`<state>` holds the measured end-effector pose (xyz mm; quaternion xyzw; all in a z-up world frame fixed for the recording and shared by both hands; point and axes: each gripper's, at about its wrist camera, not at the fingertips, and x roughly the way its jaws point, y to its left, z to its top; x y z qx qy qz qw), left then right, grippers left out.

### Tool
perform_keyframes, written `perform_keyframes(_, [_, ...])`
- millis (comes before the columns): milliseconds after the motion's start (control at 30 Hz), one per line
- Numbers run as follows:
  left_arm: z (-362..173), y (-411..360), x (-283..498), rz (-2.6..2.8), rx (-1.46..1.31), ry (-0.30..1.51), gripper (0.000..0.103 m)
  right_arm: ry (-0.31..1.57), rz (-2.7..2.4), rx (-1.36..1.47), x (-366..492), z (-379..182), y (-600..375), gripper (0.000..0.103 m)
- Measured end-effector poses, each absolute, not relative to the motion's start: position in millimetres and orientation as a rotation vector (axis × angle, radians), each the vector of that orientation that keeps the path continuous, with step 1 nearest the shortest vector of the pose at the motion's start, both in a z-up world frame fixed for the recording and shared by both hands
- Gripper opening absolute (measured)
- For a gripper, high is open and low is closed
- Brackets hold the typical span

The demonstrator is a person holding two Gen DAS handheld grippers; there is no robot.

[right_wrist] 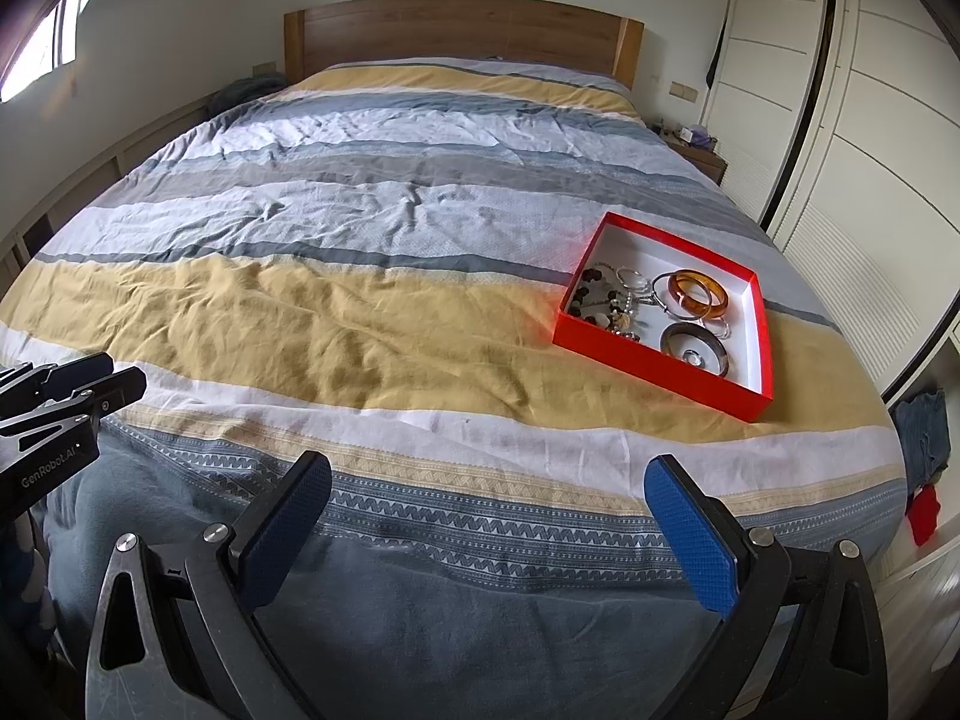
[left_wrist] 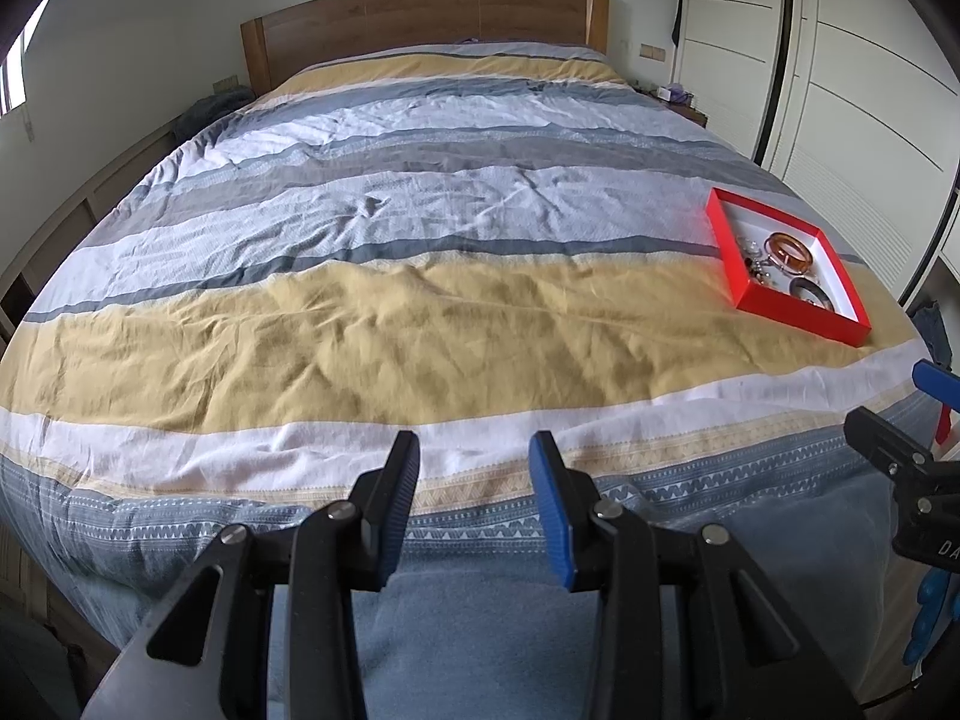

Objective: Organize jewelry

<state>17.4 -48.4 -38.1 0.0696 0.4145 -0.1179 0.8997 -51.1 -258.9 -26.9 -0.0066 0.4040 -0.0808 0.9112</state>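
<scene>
A shallow red box [right_wrist: 654, 363] with a white inside lies on the bed's right side, on the yellow stripe. It holds an amber bangle [right_wrist: 699, 294], a dark bangle [right_wrist: 695, 350], thin silver bangles [right_wrist: 630, 279] and a dark beaded string [right_wrist: 591, 291]. From the left wrist the red box [left_wrist: 798, 318] sits far right, with the amber bangle [left_wrist: 789, 252] showing. My left gripper [left_wrist: 477, 462] hangs open over the bed's near edge, nothing between its pads. My right gripper [right_wrist: 489, 480] is open wider, also with nothing in it, well short of the box.
A striped duvet [right_wrist: 360, 312] covers the bed below a wooden headboard [right_wrist: 462, 30]. White wardrobe doors [right_wrist: 870, 180] stand along the right, a nightstand [right_wrist: 699, 159] beside them. Clothes [right_wrist: 924, 432] lie on the floor at right. A person's blue-grey trouser leg [left_wrist: 468, 630] is under the grippers.
</scene>
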Motion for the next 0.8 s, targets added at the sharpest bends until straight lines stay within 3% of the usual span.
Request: perform_keyframes(800, [-40.9, -47.5, 18.1, -0.248, 0.143, 0.868, 0.036, 0.838, -0.164, -0.015, -50.6, -32.4, -256.5, 0.102])
